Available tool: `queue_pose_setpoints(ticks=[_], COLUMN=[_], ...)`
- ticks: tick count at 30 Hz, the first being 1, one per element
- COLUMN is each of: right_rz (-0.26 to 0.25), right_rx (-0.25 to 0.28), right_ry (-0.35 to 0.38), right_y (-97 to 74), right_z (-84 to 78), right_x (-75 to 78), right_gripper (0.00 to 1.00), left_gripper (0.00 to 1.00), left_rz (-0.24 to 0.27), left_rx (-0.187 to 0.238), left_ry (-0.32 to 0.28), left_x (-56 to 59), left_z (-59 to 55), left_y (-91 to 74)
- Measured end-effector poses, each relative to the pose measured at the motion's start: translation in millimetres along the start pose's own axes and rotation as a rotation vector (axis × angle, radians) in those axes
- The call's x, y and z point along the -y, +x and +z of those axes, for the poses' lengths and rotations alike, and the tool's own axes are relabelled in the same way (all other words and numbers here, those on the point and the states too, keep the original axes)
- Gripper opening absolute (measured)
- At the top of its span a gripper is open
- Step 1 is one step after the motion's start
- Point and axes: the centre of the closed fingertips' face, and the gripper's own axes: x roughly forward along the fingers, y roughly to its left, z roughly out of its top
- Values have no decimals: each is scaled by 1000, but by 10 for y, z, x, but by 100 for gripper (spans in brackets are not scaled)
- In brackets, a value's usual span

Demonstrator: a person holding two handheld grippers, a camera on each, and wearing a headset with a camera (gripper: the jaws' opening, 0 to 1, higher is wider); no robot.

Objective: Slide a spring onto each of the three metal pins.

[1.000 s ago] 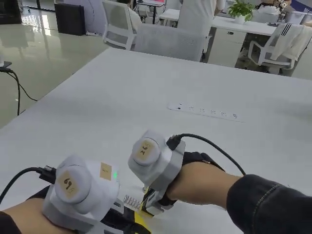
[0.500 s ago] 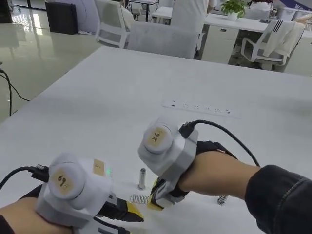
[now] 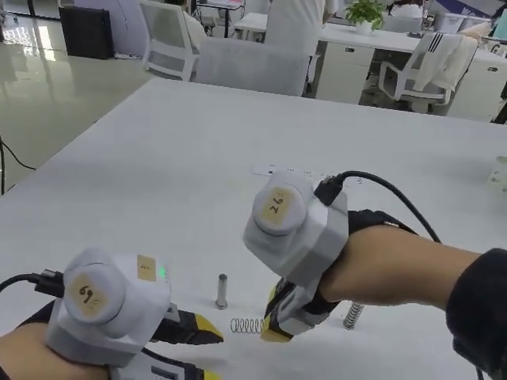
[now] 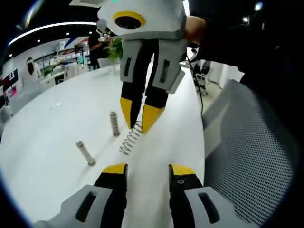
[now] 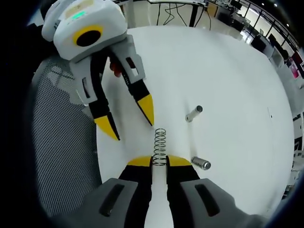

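A loose spring (image 3: 247,325) lies level just above the white table (image 3: 158,182), with my right gripper (image 3: 273,330) shut on one end of it. In the right gripper view the spring (image 5: 160,142) sticks out forward from between the yellow tips of my right gripper (image 5: 159,161). A bare metal pin (image 3: 222,290) stands upright just behind the spring. A second pin (image 3: 352,315) wearing a spring stands to the right, by the wrist. My left gripper (image 4: 148,170) faces the spring (image 4: 130,140) from the left, open, with nothing between its fingers.
A white power strip (image 3: 301,172) lies across the middle of the table. A mesh office chair (image 4: 247,142) is close at the near table edge. More chairs and desks stand beyond the far edge.
The head camera has panned, bringing both pins into view. My right gripper has carried the spring slightly to the right of the bare pin. The left gripper stays open.
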Motion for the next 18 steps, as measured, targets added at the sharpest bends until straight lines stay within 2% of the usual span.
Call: queue_pose_setpoints(ticks=[4, 10, 13, 18], right_rz=[31, 69, 72, 72], right_rx=[-24, -24, -27, -25], right_ry=[-27, -64, -79, -92], right_y=[-47, -82, -94, -110], right_z=[-5, 98, 130, 162], right_x=[-128, -278, -296, -303], right_gripper=[8, 8, 8, 8], left_gripper=[28, 25, 19, 9], left_rz=[11, 8, 0, 1], left_rx=[9, 42, 57, 55], left_ry=[17, 64, 102, 149], left_x=[-15, 11, 40, 42], left_z=[29, 117, 162, 162], left_y=[-4, -13, -16, -15])
